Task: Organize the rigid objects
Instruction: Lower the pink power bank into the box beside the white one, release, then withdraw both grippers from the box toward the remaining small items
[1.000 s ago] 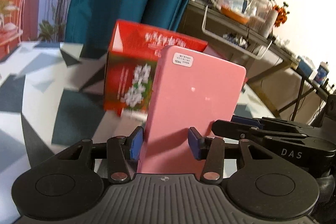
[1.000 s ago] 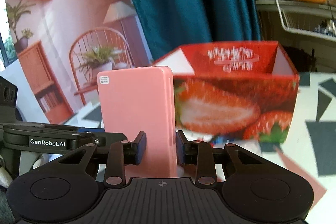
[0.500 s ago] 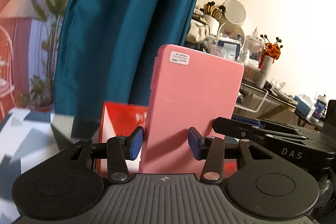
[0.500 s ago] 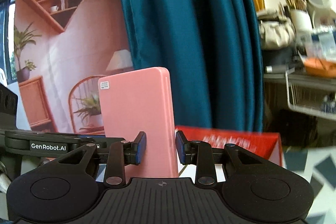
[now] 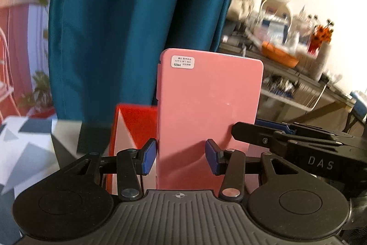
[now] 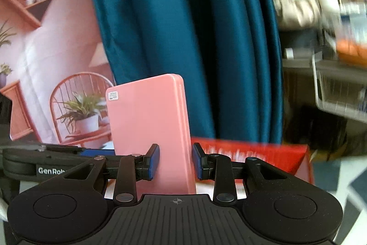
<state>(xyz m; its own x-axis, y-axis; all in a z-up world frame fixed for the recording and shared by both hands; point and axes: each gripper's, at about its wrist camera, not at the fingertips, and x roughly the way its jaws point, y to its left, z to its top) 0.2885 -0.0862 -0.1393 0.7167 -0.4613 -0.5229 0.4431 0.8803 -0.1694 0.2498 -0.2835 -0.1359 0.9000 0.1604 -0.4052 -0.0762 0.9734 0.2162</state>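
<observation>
A flat pink case (image 5: 209,107) with a small white label stands upright between both grippers. My left gripper (image 5: 181,159) is shut on its lower part. My right gripper (image 6: 175,163) is shut on the same pink case (image 6: 149,121), gripping its thin edge. The right gripper's fingers (image 5: 275,137) reach in from the right in the left wrist view. An open red box (image 5: 135,128) printed with strawberries sits low behind the case; its rim (image 6: 252,153) also shows in the right wrist view.
A teal curtain (image 5: 137,26) hangs straight ahead. A cluttered grey shelf (image 5: 286,66) with a wire basket (image 6: 339,93) stands to the right. The tabletop (image 5: 23,141) has a grey and white triangle pattern. A printed room backdrop (image 6: 45,61) fills the left.
Both grippers lifted the pink case, so the red box dropped low in both views. Since half a second ago the views have tipped down slightly, and the background shows motion blur.
</observation>
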